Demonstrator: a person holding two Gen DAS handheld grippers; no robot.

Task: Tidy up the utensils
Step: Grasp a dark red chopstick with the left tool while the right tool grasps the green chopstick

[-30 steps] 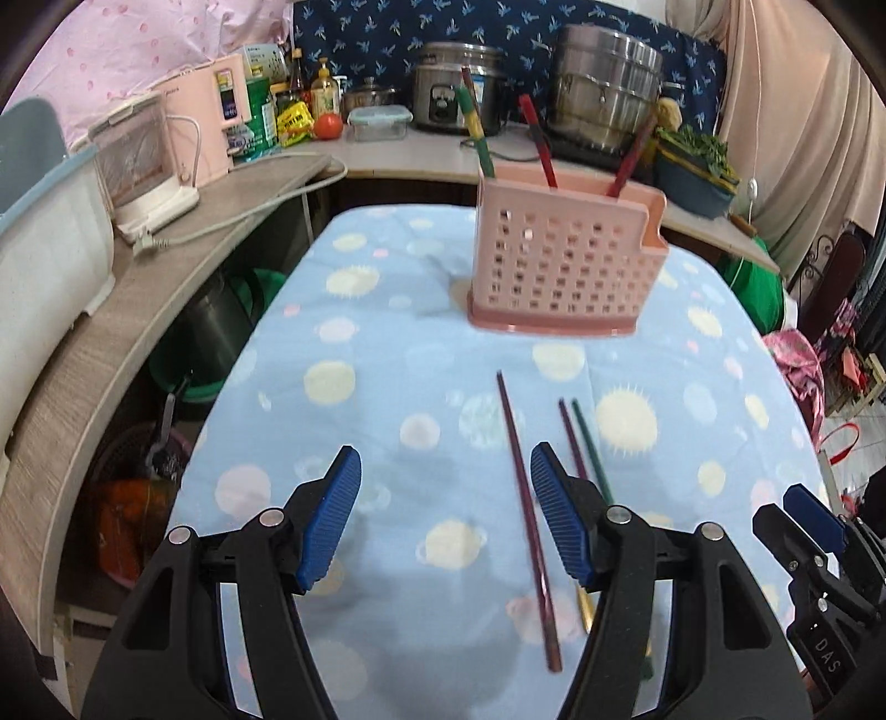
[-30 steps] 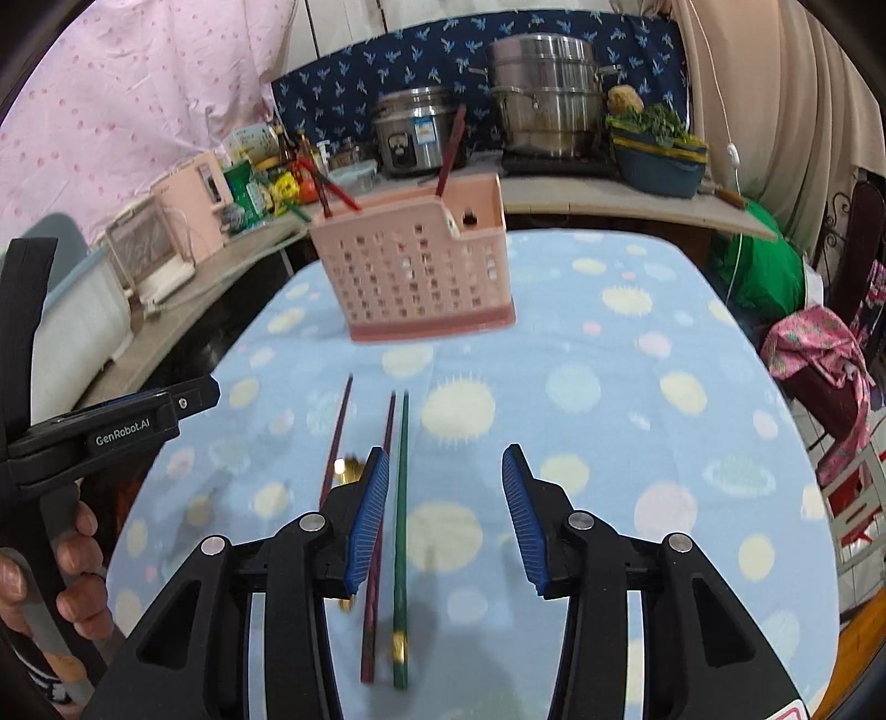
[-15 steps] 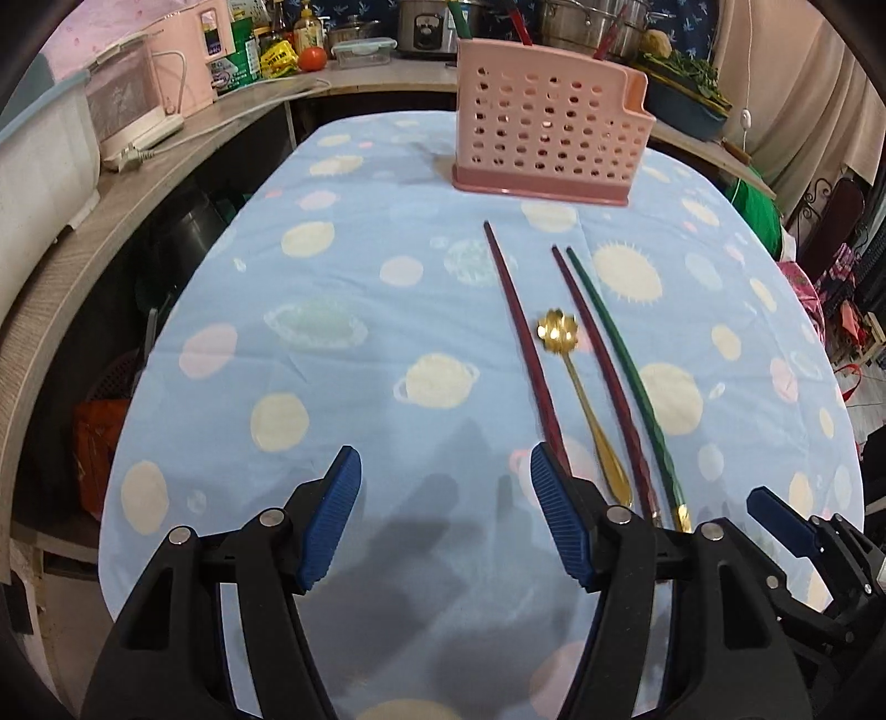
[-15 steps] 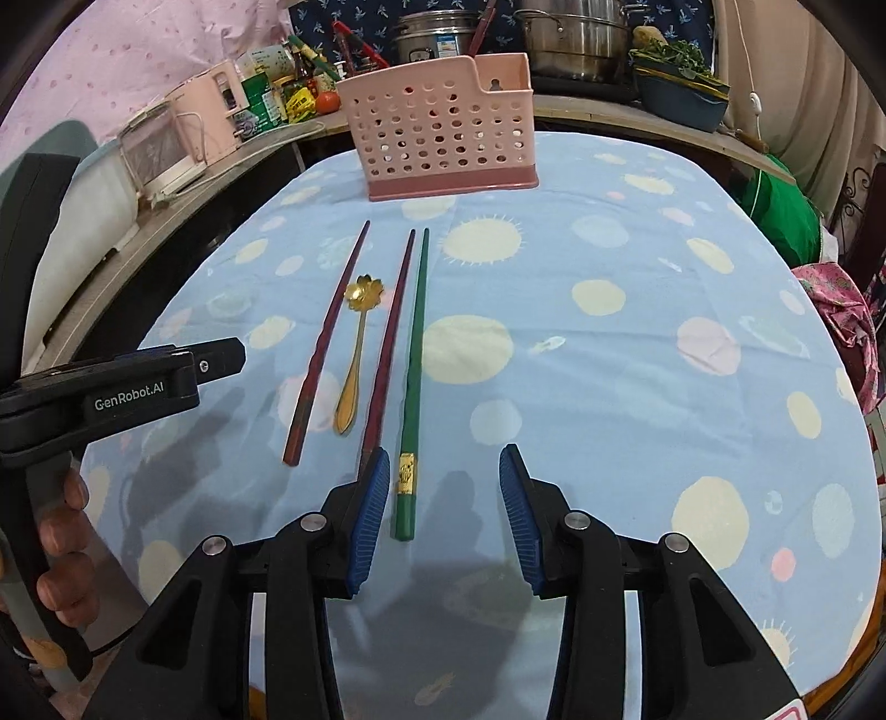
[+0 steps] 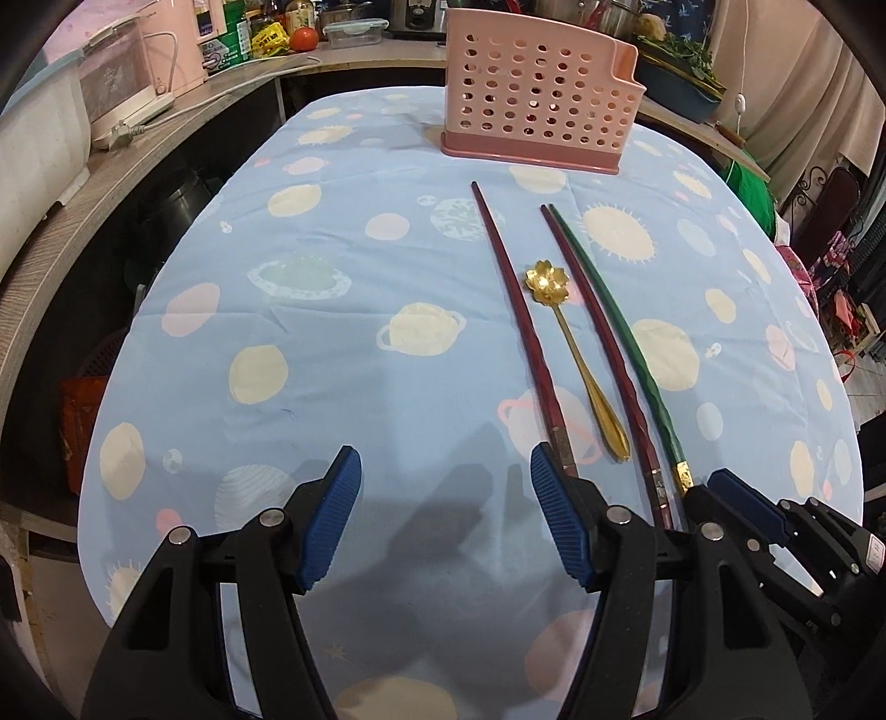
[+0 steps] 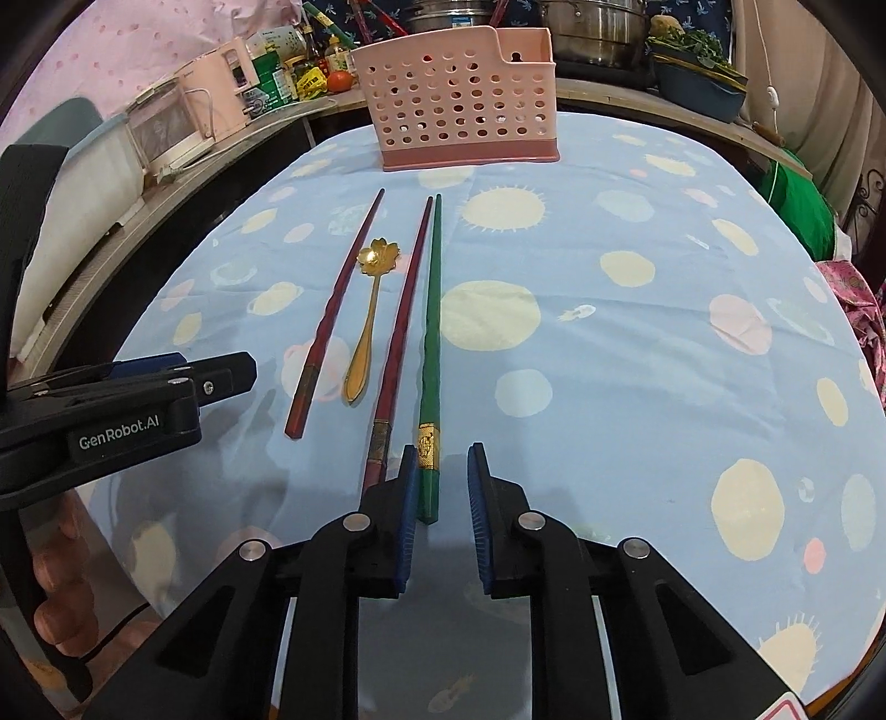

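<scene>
This is a lived-in home kitchen. A curved wooden counter (image 5: 138, 149) carries a rice cooker (image 6: 443, 16), a steel stockpot (image 6: 598, 27), sauce bottles (image 6: 315, 55) and a tomato (image 5: 303, 39). A planet-print tablecloth (image 5: 360, 277) covers the table beside it.
</scene>
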